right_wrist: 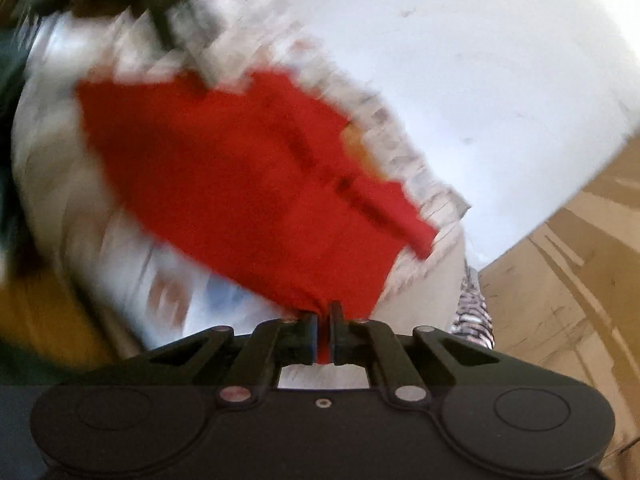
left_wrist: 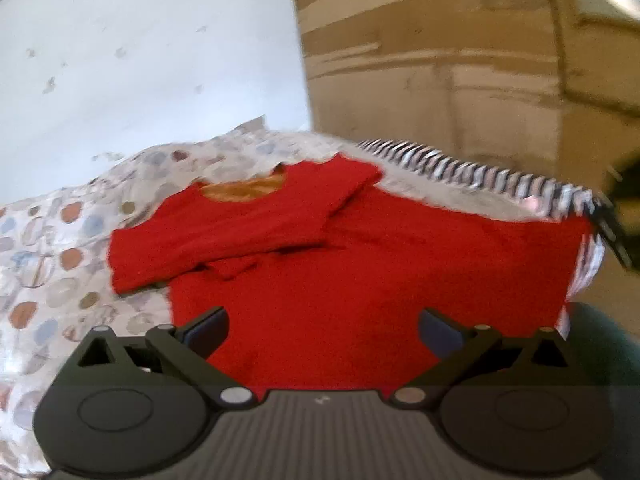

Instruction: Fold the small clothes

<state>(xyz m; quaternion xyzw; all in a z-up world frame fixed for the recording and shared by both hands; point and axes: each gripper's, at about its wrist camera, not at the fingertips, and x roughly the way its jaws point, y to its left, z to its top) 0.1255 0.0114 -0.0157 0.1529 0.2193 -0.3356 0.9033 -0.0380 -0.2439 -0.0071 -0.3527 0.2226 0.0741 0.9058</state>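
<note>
Nearest the right-wrist camera, the right claw was pinched shut on an edge of the red shirt, the cloth fanning away toward 11 o'clock in heavy blur. In the left-wrist view the left claw hovered with its jaws spread wide and nothing between them, just above the near hem of the shirt. Beyond it the shirt lay on a patterned sheet, one sleeve already turned in across the chest toward 10 o'clock, the neckline farther off at 11 o'clock. The fold looked only begun: one sleeve in, the other side and the final halving apparently left. A striped edge ran toward 2 o'clock; farther still stood a pale wall at 11 o'clock and brown cardboard at 1 o'clock
</note>
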